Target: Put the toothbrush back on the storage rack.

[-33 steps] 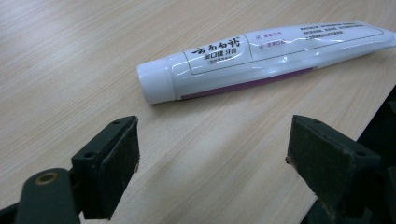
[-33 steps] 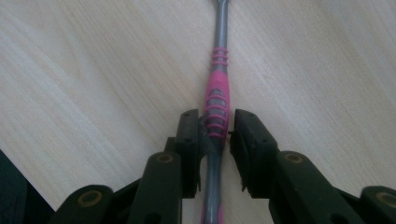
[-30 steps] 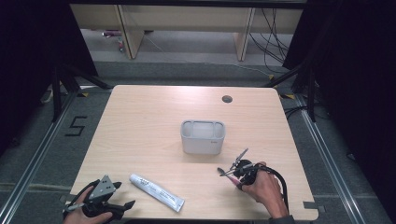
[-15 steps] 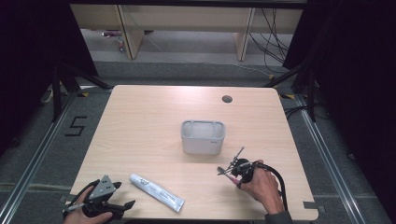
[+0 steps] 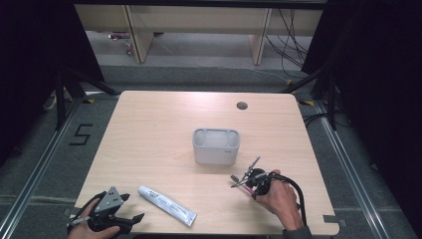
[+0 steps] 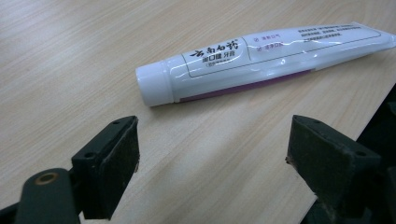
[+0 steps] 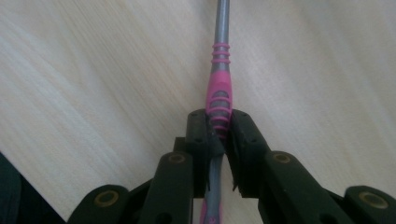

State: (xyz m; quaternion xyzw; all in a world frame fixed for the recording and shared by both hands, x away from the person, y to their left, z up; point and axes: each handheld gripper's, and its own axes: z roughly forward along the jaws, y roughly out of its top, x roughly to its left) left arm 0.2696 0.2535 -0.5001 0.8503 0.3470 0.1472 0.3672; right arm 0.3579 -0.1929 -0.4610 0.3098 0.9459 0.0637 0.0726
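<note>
Near the table's right front corner, the right gripper has just clamped a pink-grey toothbrush; the left gripper, wide open and empty, faces the untouched toothpaste tube.

On the table a bin stands near the middle. A tube lies near the front edge, left of centre, its cap end toward the left. The left gripper sits at the front left corner, just left of the tube, apart from it. The right gripper is right of the tube and in front of the bin's right side, a toothbrush between its jaws. A hole lies behind the bin, near the far edge.
</note>
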